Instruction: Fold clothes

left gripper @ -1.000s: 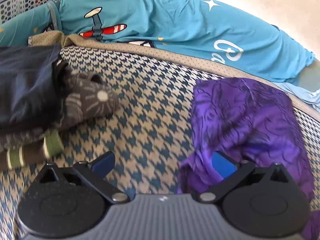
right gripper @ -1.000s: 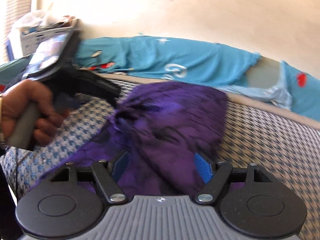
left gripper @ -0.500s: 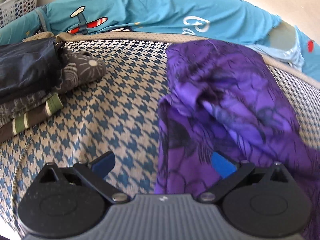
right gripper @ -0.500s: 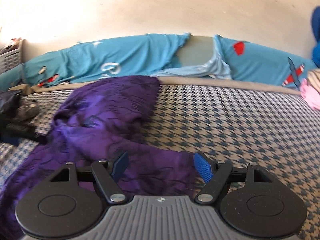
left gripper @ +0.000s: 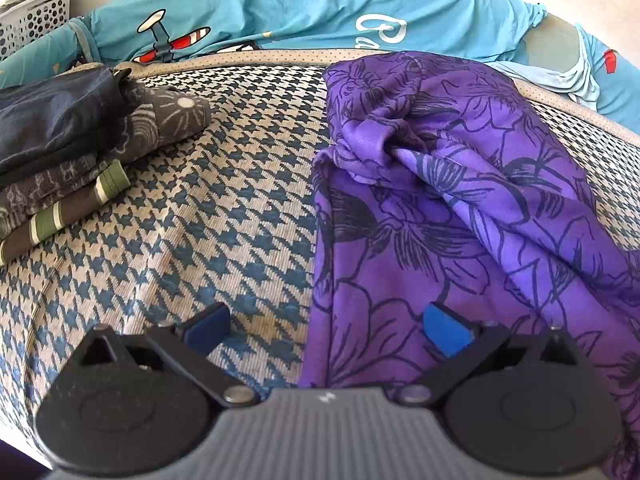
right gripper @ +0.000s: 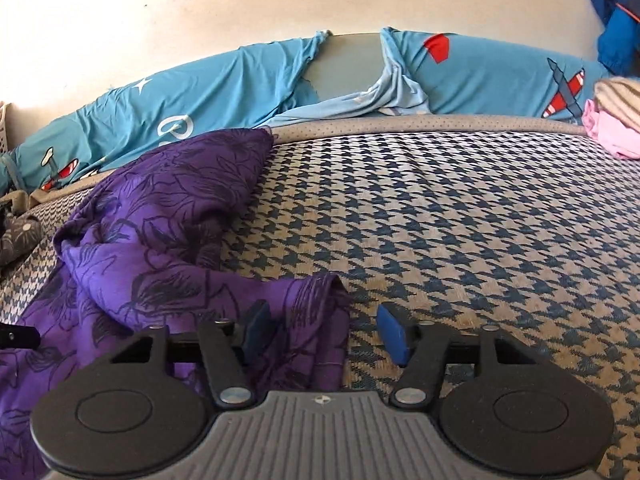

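A purple garment with a dark flower print [left gripper: 460, 208] lies crumpled on the houndstooth bed cover [left gripper: 224, 208]. My left gripper [left gripper: 326, 328] is open and low over the cover. The garment's left edge runs between its blue pads, which do not press on it. In the right wrist view the same garment [right gripper: 160, 240] spreads to the left, and one corner [right gripper: 320, 296] lies between the fingers of my right gripper [right gripper: 326, 332]. Those jaws are closing. The right pad [right gripper: 394, 334] still stands clear of the cloth.
A stack of folded dark clothes [left gripper: 60, 152] sits at the left of the bed. Behind it stands a white laundry basket [left gripper: 32, 20]. A turquoise aeroplane-print sheet [left gripper: 320, 12] lines the wall. A pink garment [right gripper: 608, 132] lies at the far right.
The purple garment has come down from a raised bunch to lie on the cover. Both grippers have dropped lower, to its near edge. The right jaws have narrowed around its corner.
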`<state>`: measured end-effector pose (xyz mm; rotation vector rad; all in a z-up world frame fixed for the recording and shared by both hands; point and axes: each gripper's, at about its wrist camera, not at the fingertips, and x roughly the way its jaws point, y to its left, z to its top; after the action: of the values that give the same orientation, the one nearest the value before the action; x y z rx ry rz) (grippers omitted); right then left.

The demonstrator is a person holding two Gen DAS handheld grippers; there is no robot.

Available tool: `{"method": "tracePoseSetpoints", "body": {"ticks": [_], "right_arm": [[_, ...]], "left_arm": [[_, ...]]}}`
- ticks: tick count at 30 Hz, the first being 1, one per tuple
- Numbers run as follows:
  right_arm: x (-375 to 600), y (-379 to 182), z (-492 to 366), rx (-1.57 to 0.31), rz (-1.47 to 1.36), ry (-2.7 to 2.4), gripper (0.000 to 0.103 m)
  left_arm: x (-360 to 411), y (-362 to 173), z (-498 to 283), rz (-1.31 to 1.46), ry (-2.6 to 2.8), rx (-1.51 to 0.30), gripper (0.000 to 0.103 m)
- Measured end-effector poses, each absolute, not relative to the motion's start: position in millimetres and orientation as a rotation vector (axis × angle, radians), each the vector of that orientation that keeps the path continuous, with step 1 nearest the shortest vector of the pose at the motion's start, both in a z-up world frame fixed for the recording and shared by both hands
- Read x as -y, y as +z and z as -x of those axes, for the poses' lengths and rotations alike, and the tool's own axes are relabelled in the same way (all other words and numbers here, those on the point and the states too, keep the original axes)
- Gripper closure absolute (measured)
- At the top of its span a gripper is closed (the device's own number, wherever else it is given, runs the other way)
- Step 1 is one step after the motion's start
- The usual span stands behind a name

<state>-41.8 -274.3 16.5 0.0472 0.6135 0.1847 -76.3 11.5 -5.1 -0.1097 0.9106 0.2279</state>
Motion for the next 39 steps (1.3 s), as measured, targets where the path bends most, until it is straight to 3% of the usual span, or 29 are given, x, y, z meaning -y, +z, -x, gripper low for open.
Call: {"method": "tracePoseSetpoints", "body": {"ticks": [2,4,12,39], "right_arm": [[271.3,15.1,41.8,-0.612,-0.035,0.197,0.054],[269.2,14.1,42.4,-0.607,-0.028,0.209,0.065],[263.8,15.1,43.9,-0.598,-0.029,0.240,0.093],[214.0,96.8,166.0,-0.417,-0.209,0.637,0.094]], "left_arm": [[-10.8,-5.7,76.6,0.105,0.231,-0.908,0.000],[-10.2,-6.2,77.1,0.101,0.232,-0.904,0.000],[-12.4,-6.5,83.7,0.107,0.233,-0.885,0.000],[-25.5,2.5,112.5,0.265,0.163,-0.864,0.000]]}}
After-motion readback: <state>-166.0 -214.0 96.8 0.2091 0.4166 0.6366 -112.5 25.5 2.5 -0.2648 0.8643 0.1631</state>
